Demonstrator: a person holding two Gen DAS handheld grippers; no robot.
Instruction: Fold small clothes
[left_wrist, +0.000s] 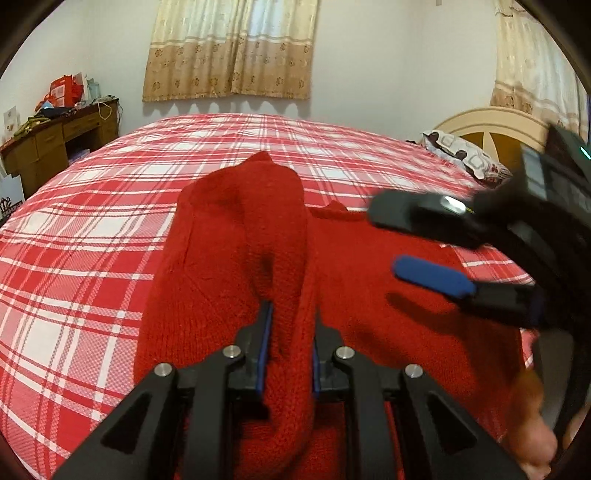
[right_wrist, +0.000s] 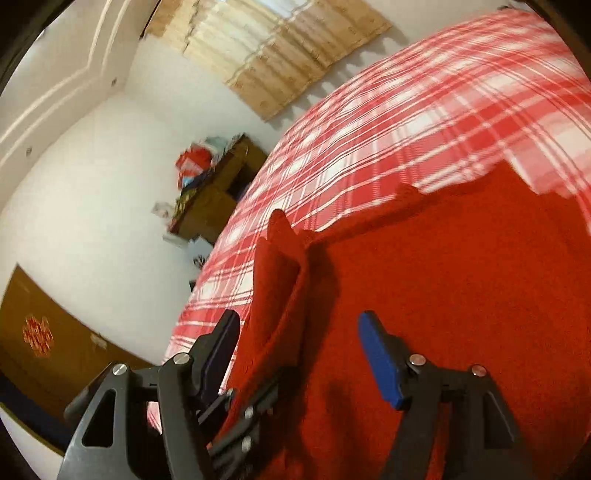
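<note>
Red knitted garment (left_wrist: 229, 258) lies on a bed covered by a red-and-white checked sheet (left_wrist: 92, 229), spread toward the near edge in the left wrist view. Left gripper (left_wrist: 288, 332) is clamped on a raised ridge of the knit: both blue-lined pads press into the fabric from either side, and the pinched fold stands up between them and runs away from the camera to a pointed tip. Rest of the garment lies flat to the right of that fold. Right gripper (left_wrist: 410, 240) enters the left wrist view from the right, blurred, hovering over the flat part of the garment with its fingers spread; one blue pad (left_wrist: 432, 275) faces up, and a shadow falls on the knit just below it. A hand (left_wrist: 532, 435) shows at the lower right edge, holding that gripper's handle. Right wrist view is tilted and smeared: right gripper (right_wrist: 299, 328) has its jaws wide apart, nothing pressed by either pad. Through the gap the upright fold of the garment (right_wrist: 461, 288) is seen, with the left gripper's black linkage (right_wrist: 251, 413) at its base. No contact between right pads and fabric can be made out. Background: beige patterned curtain (left_wrist: 229, 48) on a white wall, wooden desk (left_wrist: 55, 140) with clutter at the left, a patterned pillow (left_wrist: 461, 155) and a cream headboard (left_wrist: 495, 125) at the right.
</note>
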